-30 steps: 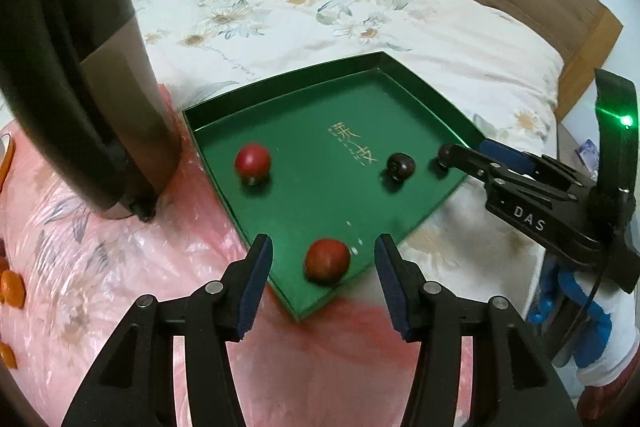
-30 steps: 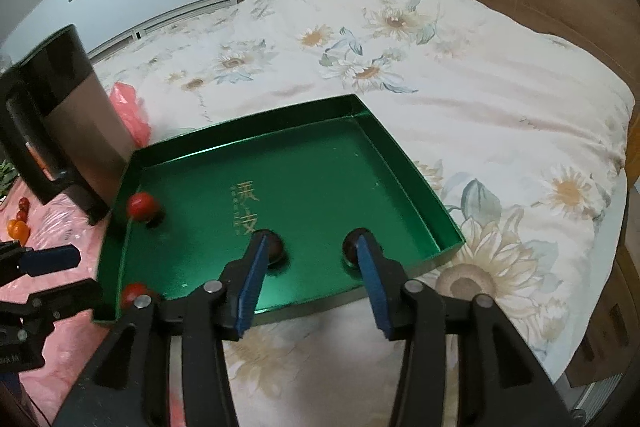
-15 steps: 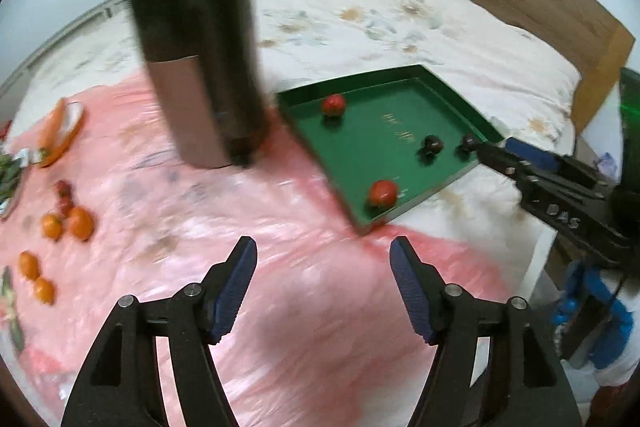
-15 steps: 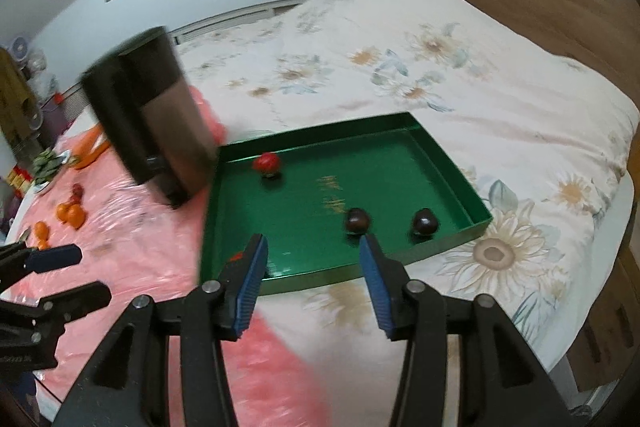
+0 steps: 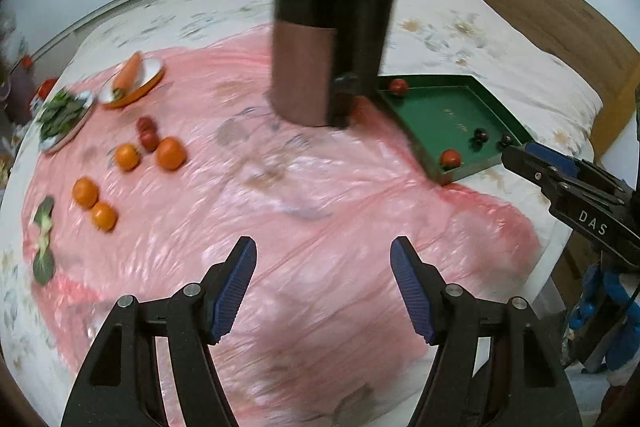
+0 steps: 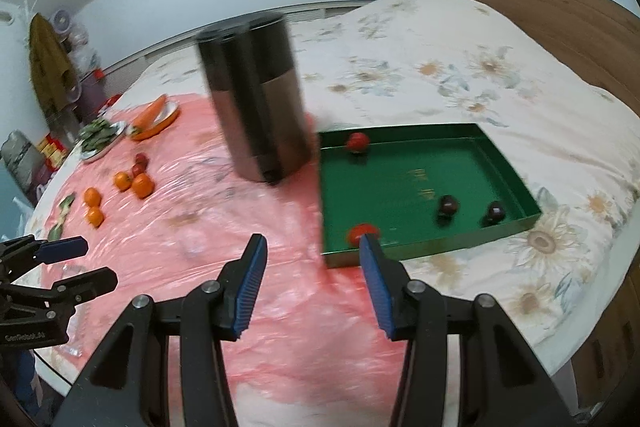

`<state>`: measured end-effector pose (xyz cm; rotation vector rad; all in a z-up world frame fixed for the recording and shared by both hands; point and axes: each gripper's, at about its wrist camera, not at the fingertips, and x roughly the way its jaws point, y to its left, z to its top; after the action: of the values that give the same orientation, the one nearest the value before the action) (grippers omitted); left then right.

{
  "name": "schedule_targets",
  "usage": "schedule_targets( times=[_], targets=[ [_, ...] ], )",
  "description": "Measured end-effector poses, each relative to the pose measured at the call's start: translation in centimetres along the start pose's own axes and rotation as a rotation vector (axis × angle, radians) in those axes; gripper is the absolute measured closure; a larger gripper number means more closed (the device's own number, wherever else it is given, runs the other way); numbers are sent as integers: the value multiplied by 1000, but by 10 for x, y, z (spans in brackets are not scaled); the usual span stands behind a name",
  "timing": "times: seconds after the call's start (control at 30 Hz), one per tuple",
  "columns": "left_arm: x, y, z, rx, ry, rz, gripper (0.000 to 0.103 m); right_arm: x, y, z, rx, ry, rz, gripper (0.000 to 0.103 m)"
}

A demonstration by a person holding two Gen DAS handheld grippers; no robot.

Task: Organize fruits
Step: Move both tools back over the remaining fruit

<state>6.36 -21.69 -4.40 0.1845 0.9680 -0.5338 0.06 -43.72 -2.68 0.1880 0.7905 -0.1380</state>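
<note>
Four small fruits already lie in the green tray (image 6: 516,175) on the bed: a red one (image 6: 357,141) in the far corner, another red one (image 6: 362,231) by the near wall, and two dark ones (image 6: 448,205) close together toward the right end. More fruit waits out on the pink plastic sheet (image 5: 288,219), well apart from the tray, on the far side of the tall dark canister (image 5: 328,43): four oranges (image 5: 171,153) and a couple of small red fruits (image 5: 147,137) bunched beside them. A carrot on a plate (image 5: 134,79) and a plate of greens (image 5: 64,113) sit beyond those. So I judge the job partly done, with the loose fruit yet to be gathered. The left gripper (image 5: 323,287) hangs over bare sheet with its jaws apart and nothing between them, having just been opening. The right gripper (image 6: 312,283) is likewise spread and empty, near the tray's corner.
</note>
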Motion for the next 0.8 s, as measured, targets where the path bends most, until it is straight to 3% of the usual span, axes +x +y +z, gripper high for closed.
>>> schedule_targets(
  times=[0.4,0.8],
  targets=[
    [-19,90,-38,-144,-18,87,39,23,90,-8,-97,44,105,26],
    [-28,174,-74,-323,-50,131,39,56,150,-18,-185,112,165,26]
  ],
)
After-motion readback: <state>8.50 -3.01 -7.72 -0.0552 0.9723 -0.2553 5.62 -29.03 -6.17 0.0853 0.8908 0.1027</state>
